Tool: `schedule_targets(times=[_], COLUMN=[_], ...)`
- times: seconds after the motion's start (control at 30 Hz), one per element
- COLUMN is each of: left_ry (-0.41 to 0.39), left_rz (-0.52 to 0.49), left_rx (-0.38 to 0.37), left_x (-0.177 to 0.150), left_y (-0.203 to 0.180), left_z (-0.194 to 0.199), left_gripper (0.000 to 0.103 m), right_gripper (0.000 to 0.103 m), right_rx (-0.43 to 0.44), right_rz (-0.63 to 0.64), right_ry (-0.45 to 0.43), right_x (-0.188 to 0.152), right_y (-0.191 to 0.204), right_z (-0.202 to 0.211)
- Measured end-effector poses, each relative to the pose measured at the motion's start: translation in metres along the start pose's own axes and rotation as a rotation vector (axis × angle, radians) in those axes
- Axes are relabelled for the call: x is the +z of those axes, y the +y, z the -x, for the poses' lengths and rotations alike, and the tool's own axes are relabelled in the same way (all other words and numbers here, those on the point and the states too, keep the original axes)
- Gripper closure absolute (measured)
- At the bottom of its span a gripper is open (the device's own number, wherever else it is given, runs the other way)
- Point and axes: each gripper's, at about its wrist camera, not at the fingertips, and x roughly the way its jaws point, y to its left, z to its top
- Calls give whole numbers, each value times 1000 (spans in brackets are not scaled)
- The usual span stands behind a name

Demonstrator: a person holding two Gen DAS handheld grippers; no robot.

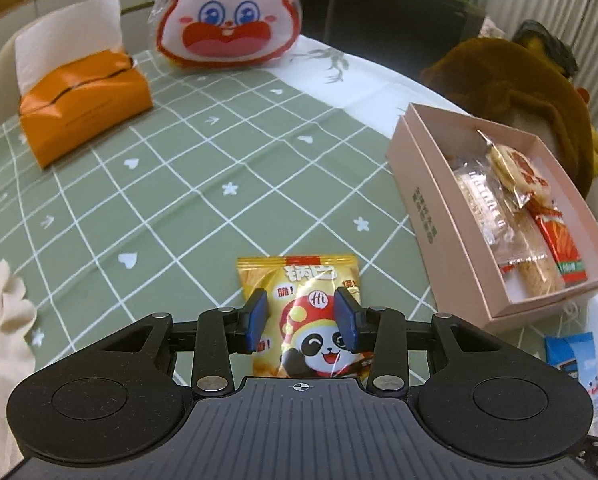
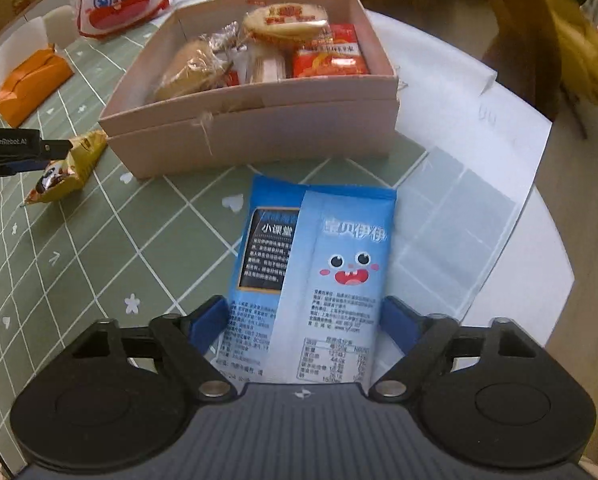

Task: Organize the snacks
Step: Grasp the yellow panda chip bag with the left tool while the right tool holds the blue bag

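A yellow panda snack packet [image 1: 299, 280] sits between the blue pads of my left gripper [image 1: 302, 320], which is shut on it. In the right wrist view the same packet [image 2: 65, 168] hangs tilted from that gripper's finger [image 2: 53, 146], left of the pink box [image 2: 259, 132]. The box [image 1: 423, 208] is open and holds several wrapped snacks. My right gripper [image 2: 304, 320] has its pads against both long edges of a blue snack packet [image 2: 339, 248], just in front of the box. Whether this packet is off the table I cannot tell.
An orange tissue pack [image 1: 87, 108] and a bagged rabbit cushion [image 1: 227, 20] stand at the far side of the green checked tablecloth. A brown plush toy [image 1: 519, 80] lies behind the box. The round table's white edge [image 2: 539, 200] curves away on the right.
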Motion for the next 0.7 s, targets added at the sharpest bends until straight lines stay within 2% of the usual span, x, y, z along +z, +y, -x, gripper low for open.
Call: schedule_targets(times=[0.07,0.2,0.23,0.33,0.4,0.5,0.57,0.63,0.7], left_ry=[0,-5,-3,7,-56,-120,-96,-59,-28], left_rz=[-2,-26,-36,-35,-8,-41,-120,-202,-209], left_rx=[4,67,57,-16,-43,-72,-35,36,28], left_x=[0,-1,-1,-4,-7,-10,-12,-19,-26], left_y=[0,-5,-7,-11,-14,-27,-43,-54,-55], left_z=[0,2,2,7,21,35,31,21,12], left_gripper=[57,53,56,56,56,56,55,54,54], right_gripper=[14,8,6,2,0,0,0,0,0], right_rx=[-5,-33,-34,-27,-24,-24,-25,-24,-23], right_rz=[33,139,150,151,156,159,156,156,158], right_ry=[2,3,-7,-15,-15,-33,-53,-68,-74], right_x=[-2,-8,-10,-11,-10,-11,-13,-14,-14], right_y=[3,16,18,16,15,15,15,15,15], right_z=[0,-7,-8,-8,-9,-9,-10,-10,-10])
